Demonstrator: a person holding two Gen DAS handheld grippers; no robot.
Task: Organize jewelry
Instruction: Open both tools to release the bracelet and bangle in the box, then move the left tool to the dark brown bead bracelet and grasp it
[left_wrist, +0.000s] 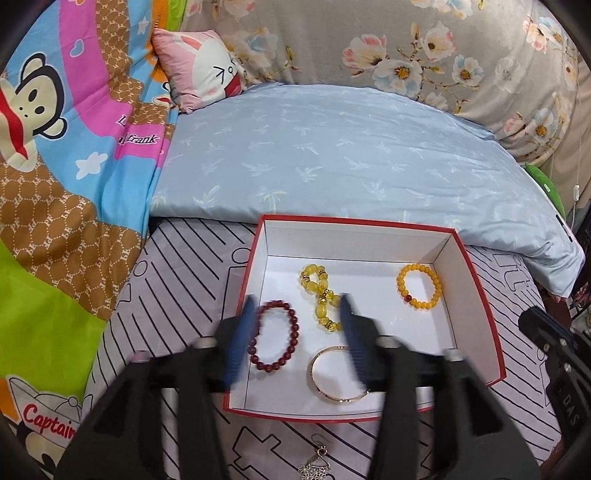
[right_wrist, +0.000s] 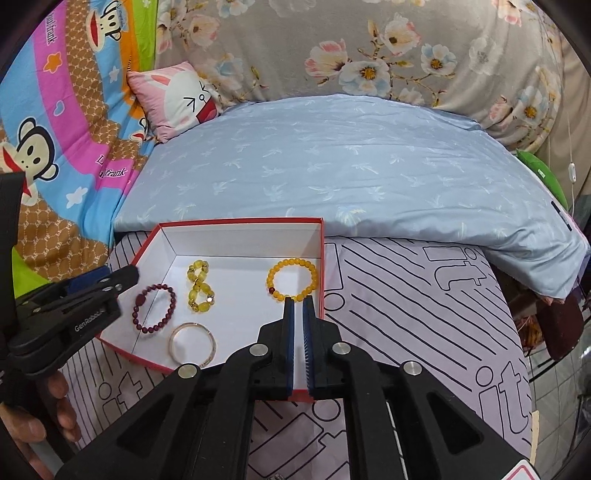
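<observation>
Four pieces already lie in the red-rimmed box (left_wrist: 476, 280). The left gripper (left_wrist: 297, 325) hangs over its near left part with jaws spread and nothing pinched. Just inside its left finger lies the dark red bead bracelet (left_wrist: 274, 336). Ahead, by its right finger, sits the twisted yellow bead strand (left_wrist: 320, 298), and under that finger lies the metal bangle (left_wrist: 338, 374). Far to its right rests the amber bead bracelet (left_wrist: 419, 287).

An earring (left_wrist: 317, 466) lies on the sheet below the left gripper, outside the box, so sorting looks nearly done but not finished.

The right gripper (right_wrist: 299, 306) has jaws nearly together, empty, with the amber bracelet just beyond its tips.

Readable writing: "Captain" on the quilt (left_wrist: 51, 177) and "GenRobot" on the left gripper's body.
</observation>
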